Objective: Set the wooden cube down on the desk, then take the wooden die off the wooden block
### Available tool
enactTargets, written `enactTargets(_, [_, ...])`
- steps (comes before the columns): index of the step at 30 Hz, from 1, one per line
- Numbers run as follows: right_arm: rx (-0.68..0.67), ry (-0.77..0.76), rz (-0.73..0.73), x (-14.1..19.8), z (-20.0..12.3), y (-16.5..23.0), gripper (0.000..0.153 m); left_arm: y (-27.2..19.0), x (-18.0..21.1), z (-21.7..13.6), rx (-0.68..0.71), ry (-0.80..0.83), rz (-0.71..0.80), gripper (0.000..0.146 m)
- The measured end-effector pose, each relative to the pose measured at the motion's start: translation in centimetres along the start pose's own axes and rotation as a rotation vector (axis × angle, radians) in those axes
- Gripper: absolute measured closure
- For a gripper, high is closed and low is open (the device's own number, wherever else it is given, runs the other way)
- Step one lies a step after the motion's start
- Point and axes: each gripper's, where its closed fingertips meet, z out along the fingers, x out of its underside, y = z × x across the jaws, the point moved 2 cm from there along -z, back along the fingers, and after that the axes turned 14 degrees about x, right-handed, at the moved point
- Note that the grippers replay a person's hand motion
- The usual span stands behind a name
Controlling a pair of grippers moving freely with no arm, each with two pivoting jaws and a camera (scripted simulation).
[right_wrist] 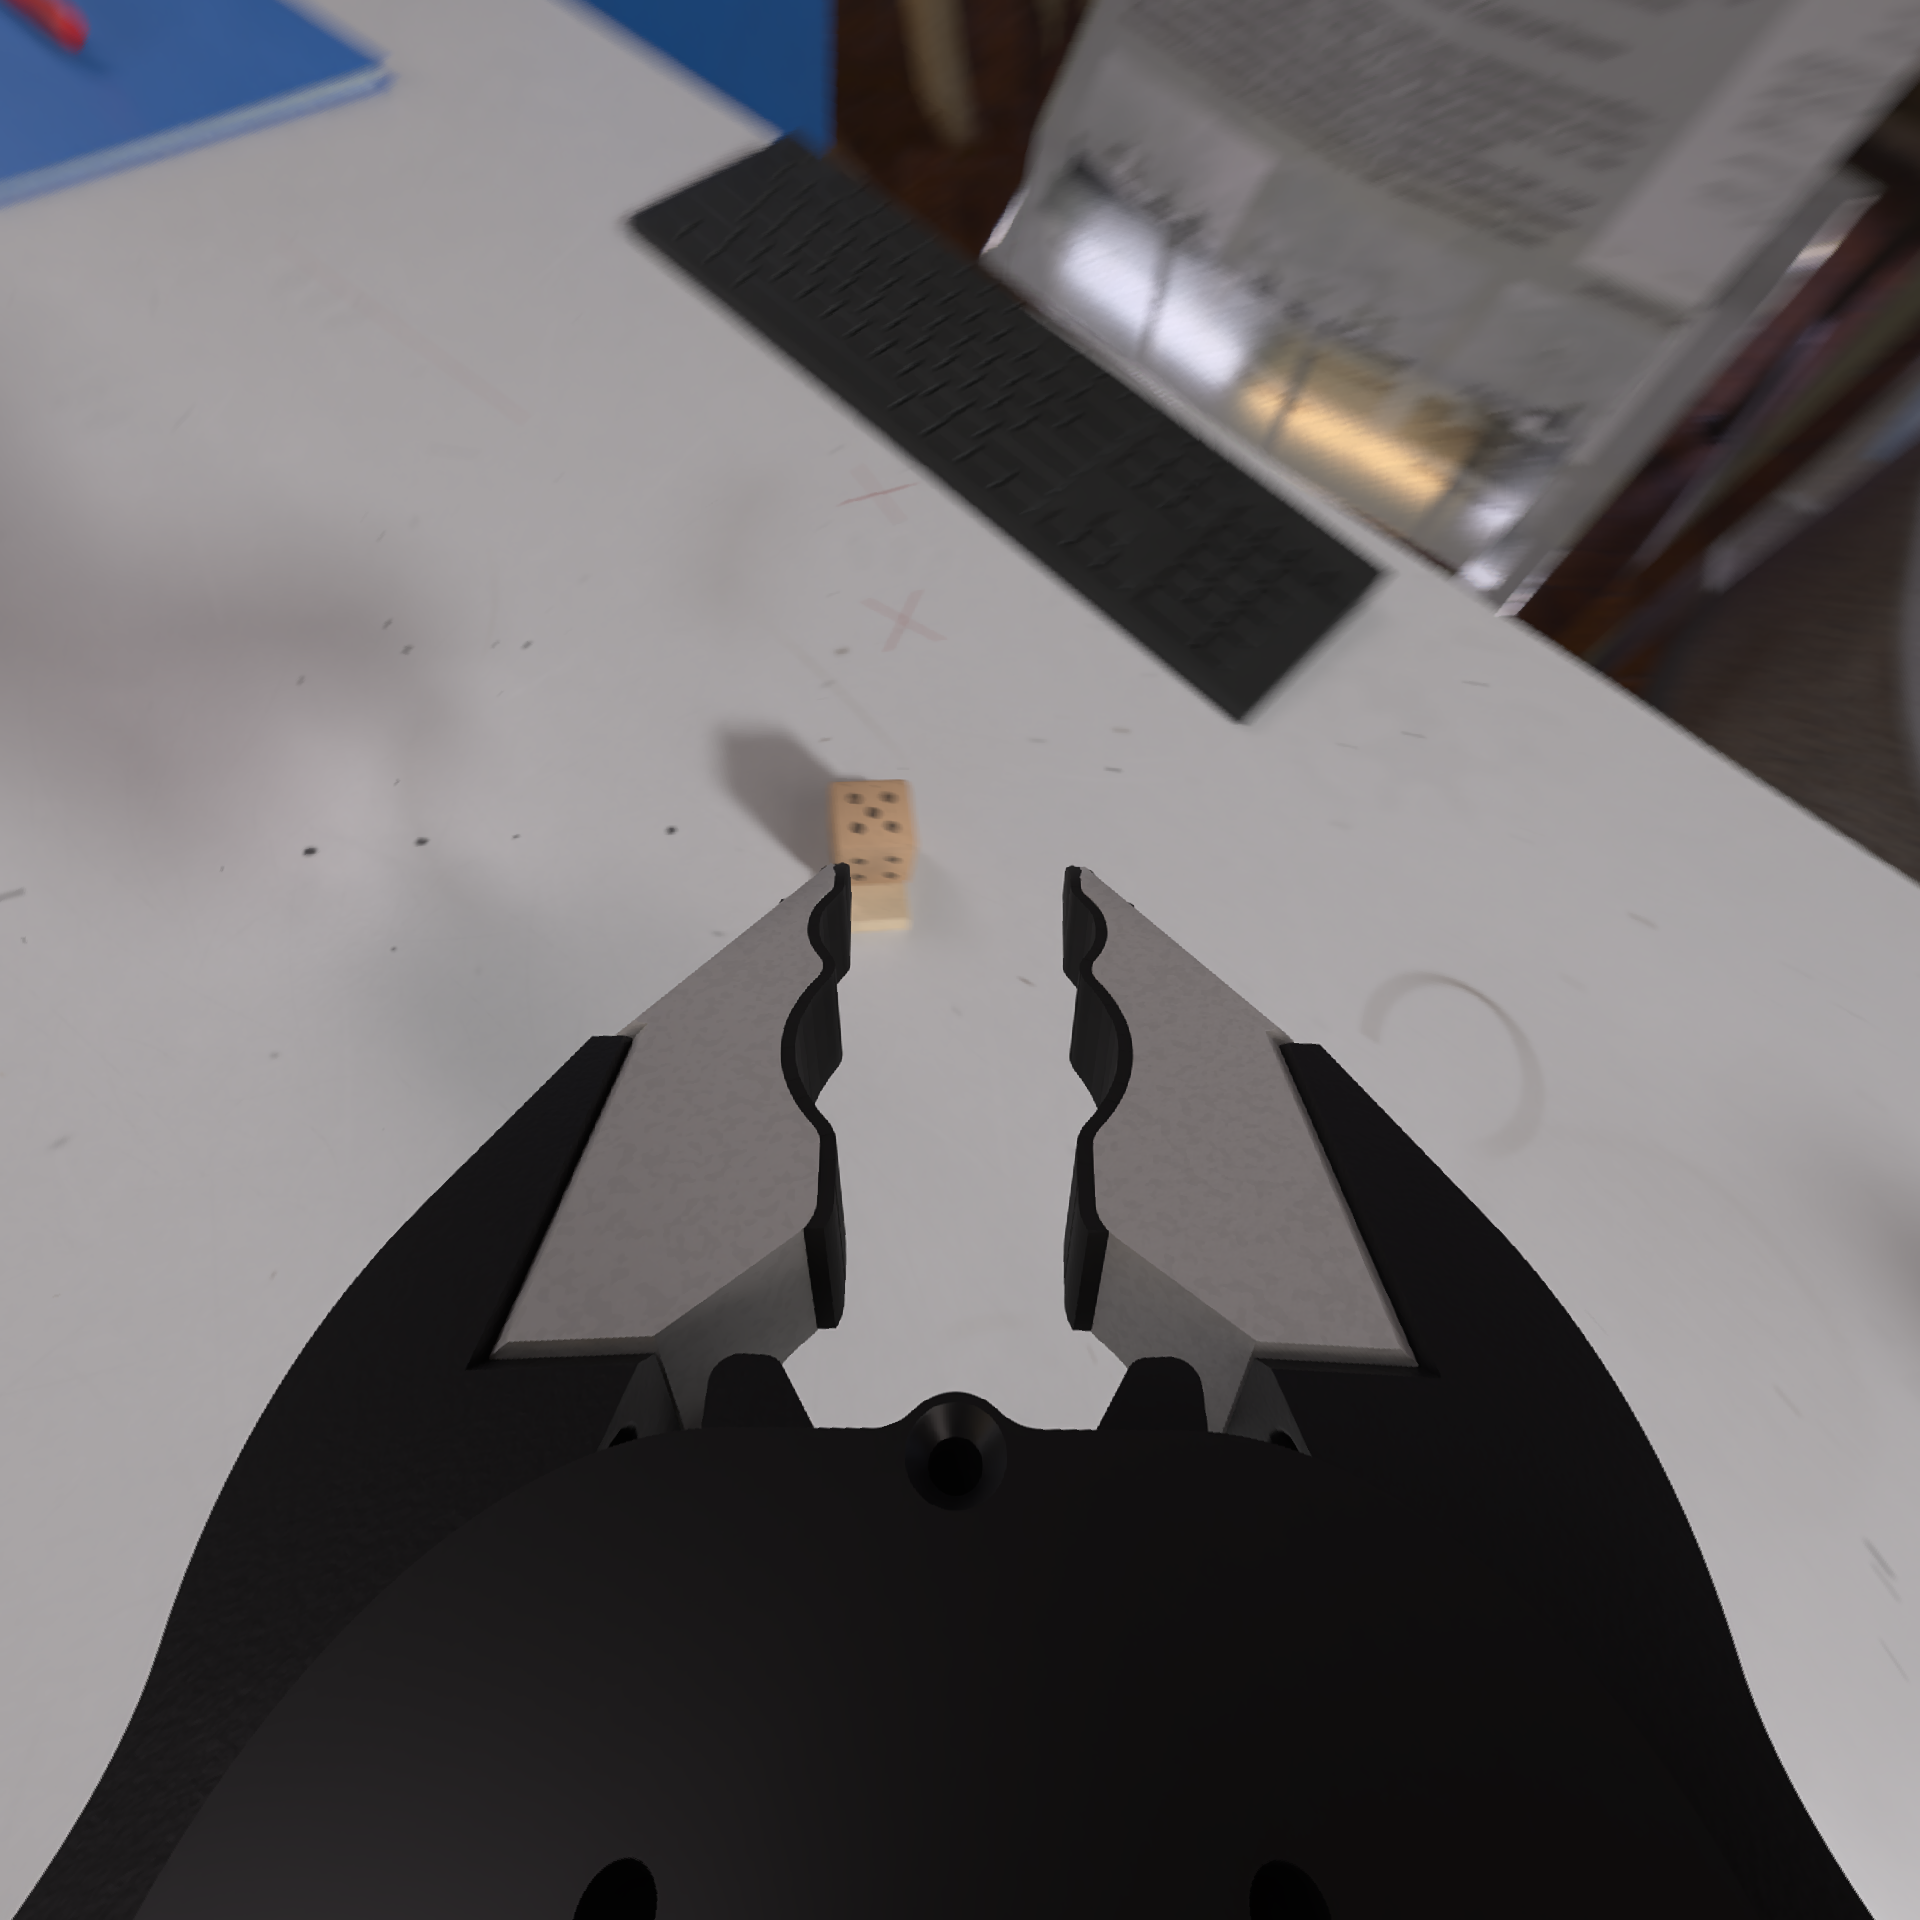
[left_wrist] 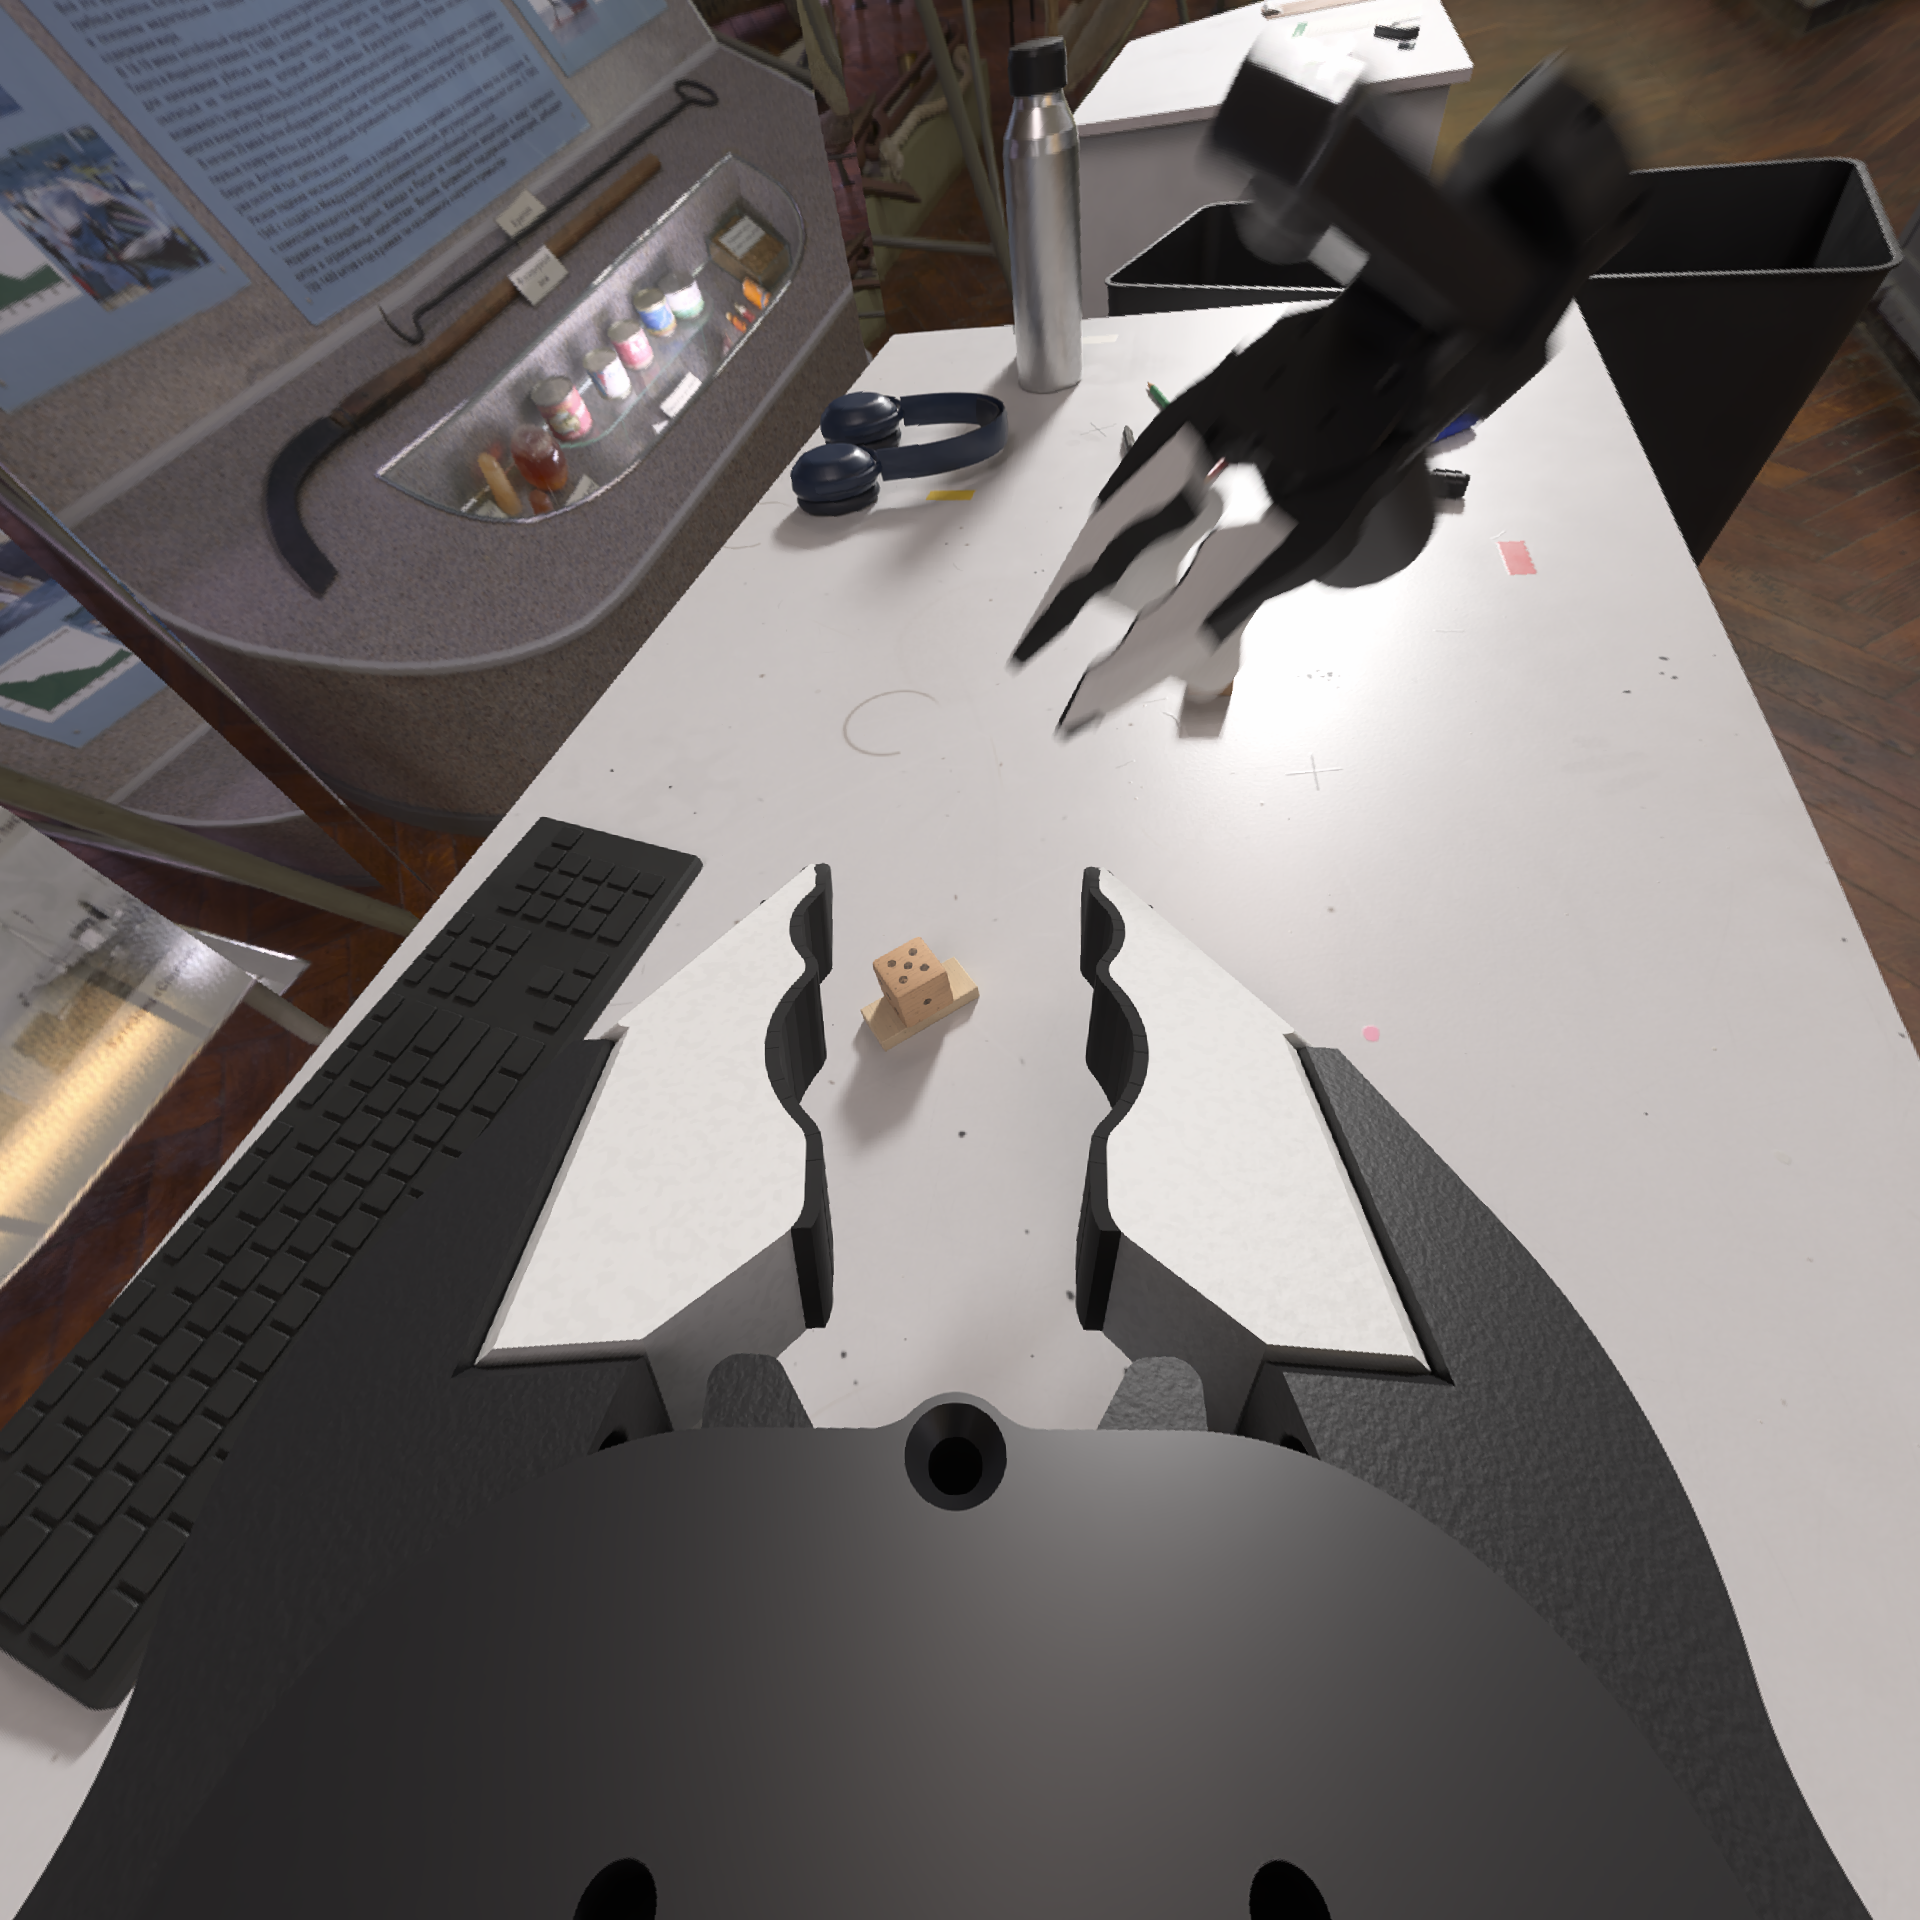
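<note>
Wooden die point(left_wrist: 911, 970) sits on top of the flat wooden block point(left_wrist: 921, 1012), and both rest on the white desk point(left_wrist: 1351, 935), just past the tips of your left gripper point(left_wrist: 956, 883). Its jaws are wide apart and hold nothing. Your right gripper point(right_wrist: 956, 878) is open and empty too, and it points at the same little stack from the other side.

I see no wooden cube in either claw, so the set-down step looks done, or the die is that cube; I cannot tell which. You seem to be on the second step: taking the die off.

Next, you need to bring one claw down around the die only, not the block under it, then close gently and lift straight up.

A black keyboard point(left_wrist: 343, 1195) lies near on one side. Headphones point(left_wrist: 883, 452) and a metal bottle point(left_wrist: 1042, 218) are well apart. Watch that your two claws do not bump.
</note>
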Motion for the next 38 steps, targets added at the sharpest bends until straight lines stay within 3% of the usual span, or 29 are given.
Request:
enactTargets(4, [-0.108, 0.135, -0.116, 2.3, 8.3, 4.4, 0.112, -0.1, -0.1, -0.7, -0.005, -0.011, 0.004, 0.098])
enactTargets(8, [-0.157, 0.247, -0.132, 4.1, 12.6, 6.3, 0.112, -0.2, -0.3, -1.4, -0.005, -0.032, 0.007, 0.098])
enactTargets(13, [-0.162, 0.348, -0.147, 5.2, 13.9, 6.5, 0.116, -0.1, -0.4, -1.6, -0.003, -0.039, 0.003, 0.098])
enactTargets(19, [-0.166, 0.346, -0.096, 5.5, 13.6, 6.2, 0.12, -0.4, -0.5, -1.5, 0.0, -0.037, 0.01, 0.098])
enactTargets(21, [-0.131, 0.328, -0.064, 5.1, 12.7, 5.5, 0.12, -0.4, -0.4, -1.5, -0.001, -0.029, 0.012, 0.098])
enactTargets(24, [-0.072, 0.206, 0.025, 2.5, 8.1, 2.7, 0.12, -0.4, -0.3, -1.5, -0.002, -0.027, 0.012, 0.098])
enactTargets(28, [0.217, 0.089, 0.134, 1.6, -1.3, -7.6, 0.12, -0.3, -0.3, -1.5, -0.003, -0.031, 0.003, 0.098])
enactTargets(30, [0.326, 0.149, 0.239, 4.5, -4.5, -12.7, 0.12, -0.3, -0.2, -1.2, 0.002, -0.022, 0.003, 0.098])
enactTargets(32, [0.339, 0.228, 0.334, 8.5, -6.0, -16.1, 0.12, -0.3, -0.2, -0.8, 0.004, -0.009, 0.005, 0.098])
enactTargets(38, [0.439, 0.494, 0.407, 19.1, -6.5, -19.3, 0.12, -0.5, 0.4, 0.4, 0.008, 0.05, -0.005, 0.098])
